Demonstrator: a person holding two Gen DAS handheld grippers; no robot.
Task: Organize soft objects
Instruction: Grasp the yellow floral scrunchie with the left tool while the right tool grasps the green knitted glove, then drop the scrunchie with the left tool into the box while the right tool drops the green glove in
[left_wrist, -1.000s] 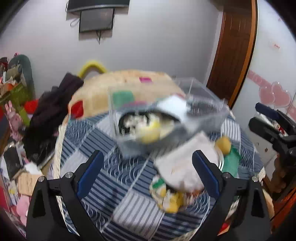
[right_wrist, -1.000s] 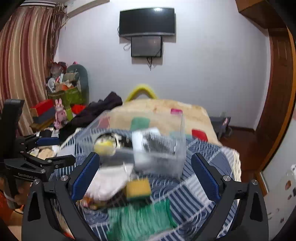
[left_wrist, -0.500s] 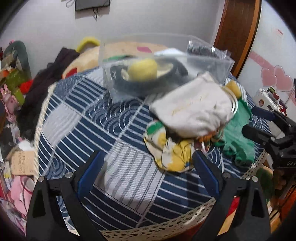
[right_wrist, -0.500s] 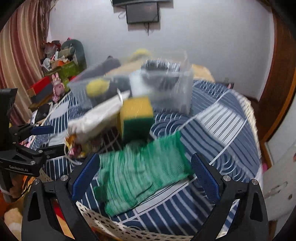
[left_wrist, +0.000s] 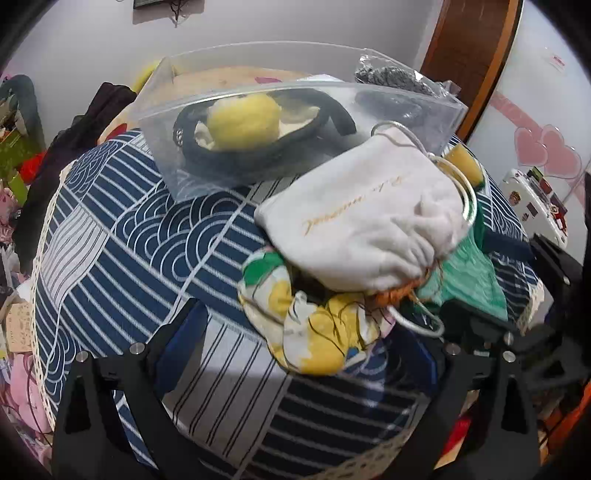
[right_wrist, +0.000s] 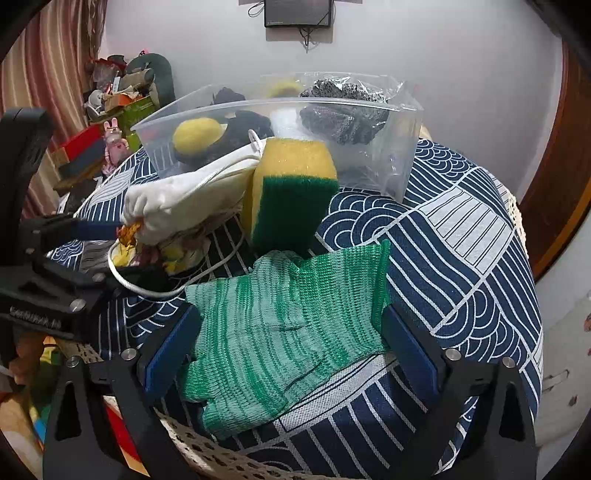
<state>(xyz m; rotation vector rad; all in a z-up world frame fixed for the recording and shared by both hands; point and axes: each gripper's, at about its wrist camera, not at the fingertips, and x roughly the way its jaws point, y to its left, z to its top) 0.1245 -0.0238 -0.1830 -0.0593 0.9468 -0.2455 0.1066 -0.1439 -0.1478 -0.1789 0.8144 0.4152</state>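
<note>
A white drawstring pouch (left_wrist: 365, 229) lies on a yellow, green and white patterned cloth (left_wrist: 314, 332) on the round table. My left gripper (left_wrist: 306, 343) is open, its fingers on either side of that cloth. My right gripper (right_wrist: 291, 332) is open, its fingers on either side of a green knitted cloth (right_wrist: 288, 332) near the table's front edge. A yellow and green sponge (right_wrist: 291, 192) stands just behind it, beside the pouch (right_wrist: 188, 199). A clear plastic box (left_wrist: 295, 122) behind holds a yellow ball (left_wrist: 242, 122) and dark items.
The table has a blue and white patterned cloth (right_wrist: 443, 240) with a lace edge. Clutter and toys (right_wrist: 122, 92) are piled on the left by a striped curtain. A wooden door (left_wrist: 476, 48) is on the right. My left gripper shows in the right wrist view (right_wrist: 81, 243).
Both grippers have come down and forward to the table. The left one now straddles the patterned cloth and the right one straddles the green knitted cloth.
</note>
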